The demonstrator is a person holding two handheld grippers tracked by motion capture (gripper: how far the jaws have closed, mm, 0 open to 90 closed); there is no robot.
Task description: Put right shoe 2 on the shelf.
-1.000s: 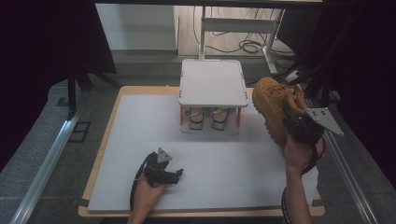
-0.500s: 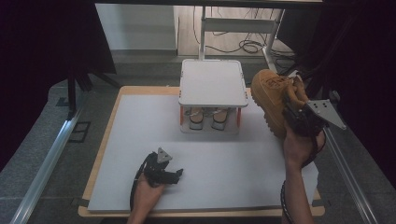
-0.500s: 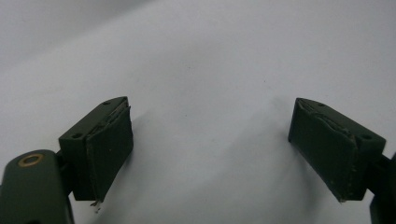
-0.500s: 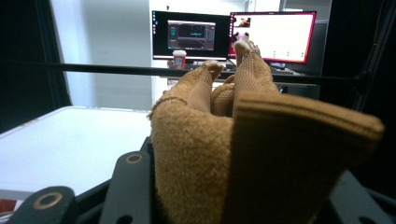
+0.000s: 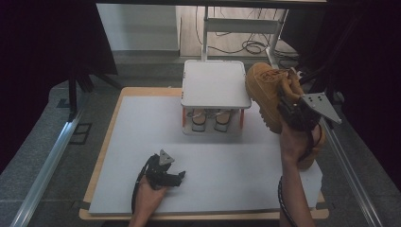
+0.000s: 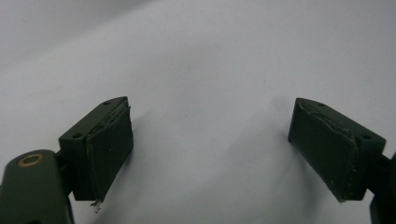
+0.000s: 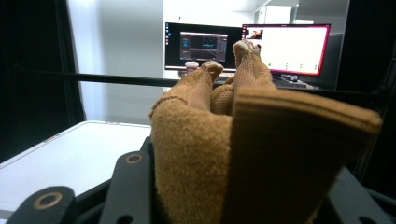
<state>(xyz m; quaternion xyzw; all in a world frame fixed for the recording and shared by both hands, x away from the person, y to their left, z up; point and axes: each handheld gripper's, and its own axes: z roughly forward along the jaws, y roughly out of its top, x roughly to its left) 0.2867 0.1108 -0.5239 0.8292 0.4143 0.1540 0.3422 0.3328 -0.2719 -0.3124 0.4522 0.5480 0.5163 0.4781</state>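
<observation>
Small white rack (image 5: 215,85) beside held boot (image 5: 266,94)

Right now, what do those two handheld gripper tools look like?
Both are black. The left gripper has two blocky dark jaws with flat worn pads and a brass-coloured rivet. The right gripper carries a grey three-cornered plate. Black cables trail from each. The forearms are bare, no sleeves.

A white mat (image 5: 142,142) is laid on a wood-edged table (image 5: 118,97). Grey floor (image 5: 33,156) is seen around it, dark curtains (image 5: 42,42) at the sides, and two lit monitors (image 7: 285,49) are set beyond.
</observation>
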